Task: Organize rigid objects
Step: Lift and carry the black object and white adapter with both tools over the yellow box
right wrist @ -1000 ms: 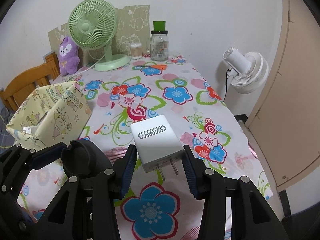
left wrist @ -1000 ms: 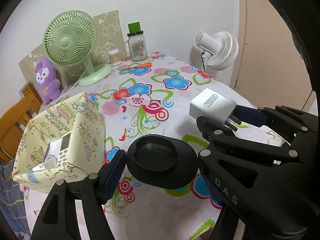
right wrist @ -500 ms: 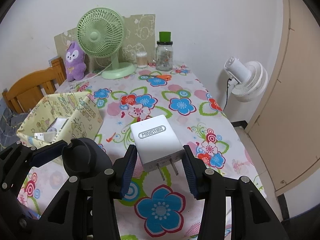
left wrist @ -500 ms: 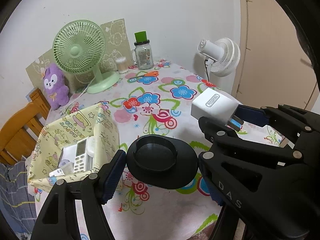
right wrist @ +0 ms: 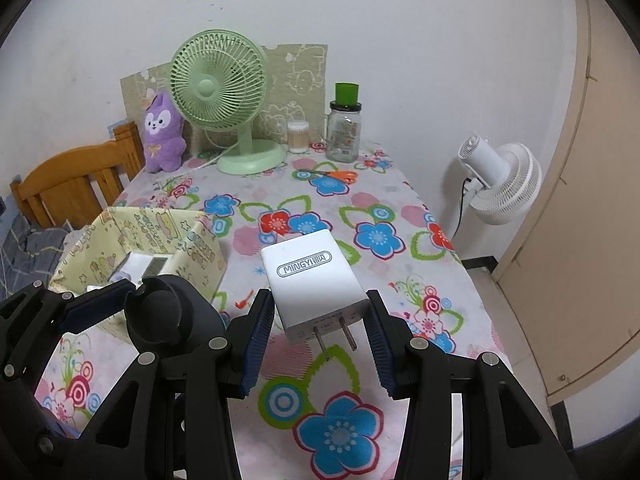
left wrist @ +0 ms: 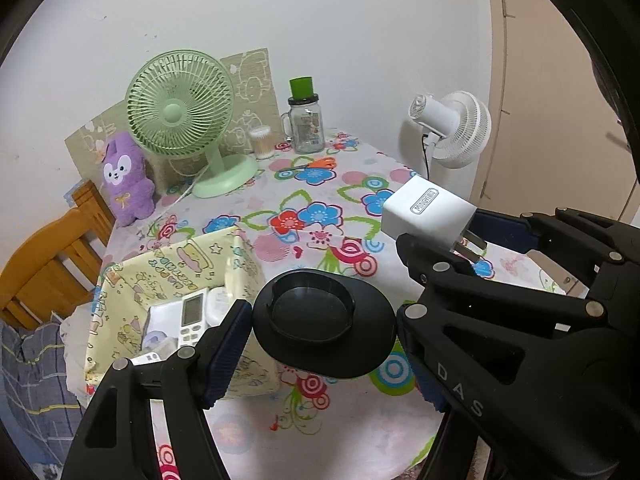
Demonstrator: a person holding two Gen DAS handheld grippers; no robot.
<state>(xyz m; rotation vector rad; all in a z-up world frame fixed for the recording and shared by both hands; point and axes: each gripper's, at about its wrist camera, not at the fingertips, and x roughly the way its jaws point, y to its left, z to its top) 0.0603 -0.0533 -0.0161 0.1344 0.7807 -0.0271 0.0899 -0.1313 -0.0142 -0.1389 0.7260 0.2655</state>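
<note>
1. Worktop (right wrist: 408,220): flowered cloth. Green desk fan (right wrist: 218,80) stands at 12 o'clock, purple plush (right wrist: 162,132) at 11, glass jar (right wrist: 343,132) at 1, orange scissors (right wrist: 332,176) lying just in front of the jar.
2. Yellow fabric bin (left wrist: 172,268): sits at 9 o'clock on the worktop in the left wrist view, open top. A remote (left wrist: 191,316) and other small white items lie inside. Soft walls; judged likely to sag if pushed.
3. Left tongs (left wrist: 320,332): clenched on a black round holder (left wrist: 320,320), pads pressing its rim at 9 and 3 o'clock. It hangs above the worktop, just beside the bin's near corner. Looks like stiff plastic, light; smooth rim, so a slip is possible. Grip across the widest part seems right.
4. Right tongs (right wrist: 316,320): grasping a white charger (right wrist: 312,280), pads on its two side faces, prongs pointing back toward the camera. Held clear above the worktop, at 3 o'clock from the holder.
5. Charger handling, judged: rigid, compact, light, glossy shell. Flat sides are the place to hold; keep off the prongs.
6. Judged step: both items carried, not yet placed; the bin is the likely destination.
</note>
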